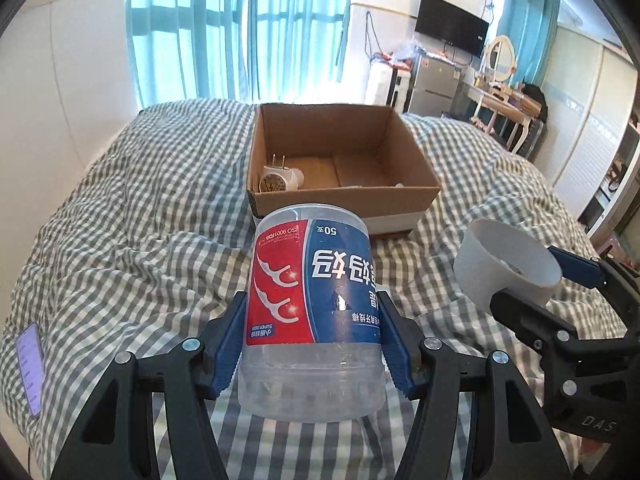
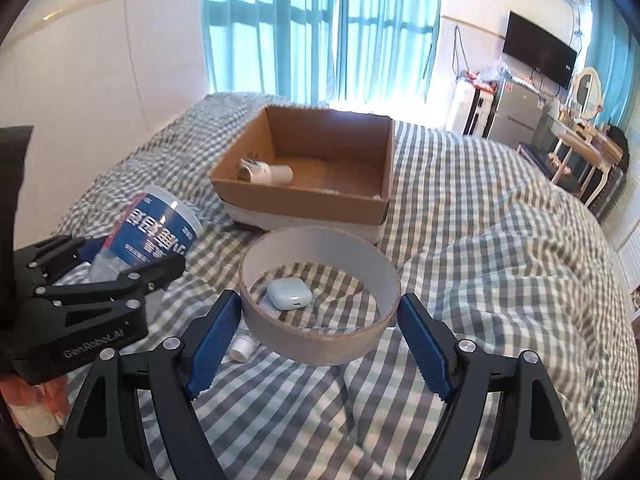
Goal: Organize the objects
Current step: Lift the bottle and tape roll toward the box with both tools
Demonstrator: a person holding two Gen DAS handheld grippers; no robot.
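My left gripper (image 1: 312,340) is shut on a clear plastic floss-pick jar (image 1: 316,304) with a red and blue label, held upside down above the bed; it also shows in the right wrist view (image 2: 148,236). My right gripper (image 2: 320,332) is shut on a white cardboard ring (image 2: 320,336), seen too in the left wrist view (image 1: 508,264). Through the ring I see a pale blue earbud case (image 2: 289,293) on the bedding. An open cardboard box (image 1: 416,194) (image 2: 300,204) lies ahead with a white plug adapter (image 1: 280,180) (image 2: 264,172) inside.
A grey-checked duvet (image 2: 480,240) covers the bed. A phone (image 1: 30,368) lies at the left edge. A small white cap (image 2: 241,350) sits under the ring's left side. A fridge (image 1: 434,84), dressing table (image 1: 504,100) and TV (image 1: 452,24) stand beyond the bed.
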